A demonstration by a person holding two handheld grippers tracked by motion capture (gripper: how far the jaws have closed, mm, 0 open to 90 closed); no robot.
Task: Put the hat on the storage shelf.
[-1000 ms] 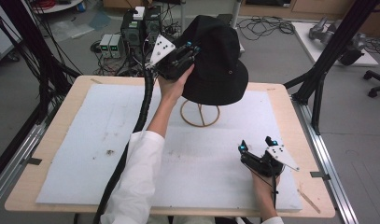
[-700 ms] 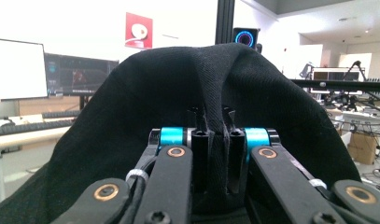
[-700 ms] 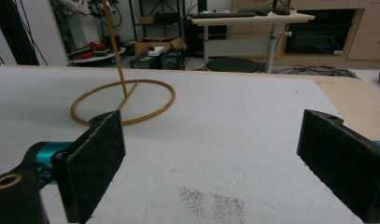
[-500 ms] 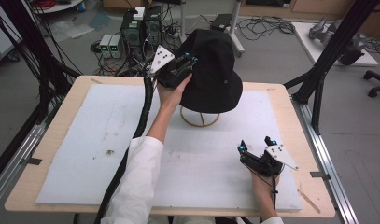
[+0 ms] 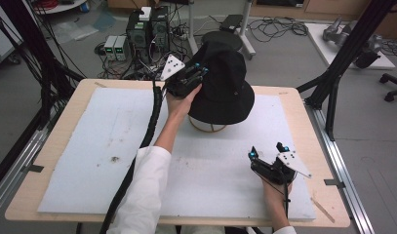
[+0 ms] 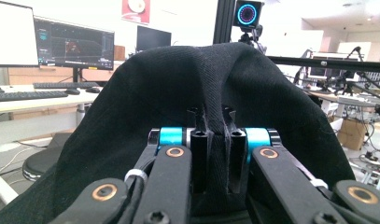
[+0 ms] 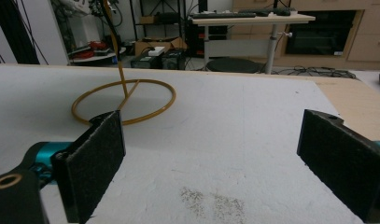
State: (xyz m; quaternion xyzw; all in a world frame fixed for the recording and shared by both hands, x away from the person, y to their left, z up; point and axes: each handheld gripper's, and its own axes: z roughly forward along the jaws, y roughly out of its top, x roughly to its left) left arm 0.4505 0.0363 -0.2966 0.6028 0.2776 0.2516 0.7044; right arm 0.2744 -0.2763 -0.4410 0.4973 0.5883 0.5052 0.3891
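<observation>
Jaws pinch hat (image 6: 131,116) fabric; right gripper view shows stand ring (image 7: 123,101).

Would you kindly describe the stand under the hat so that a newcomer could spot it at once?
Start at the white foam mat covering the wooden table. Near its far edge, the black fabric bucket hat hangs. Beneath it sits the thin golden wire stand: a flat ring base with an upright rod, the mat's one metal hoop.
</observation>
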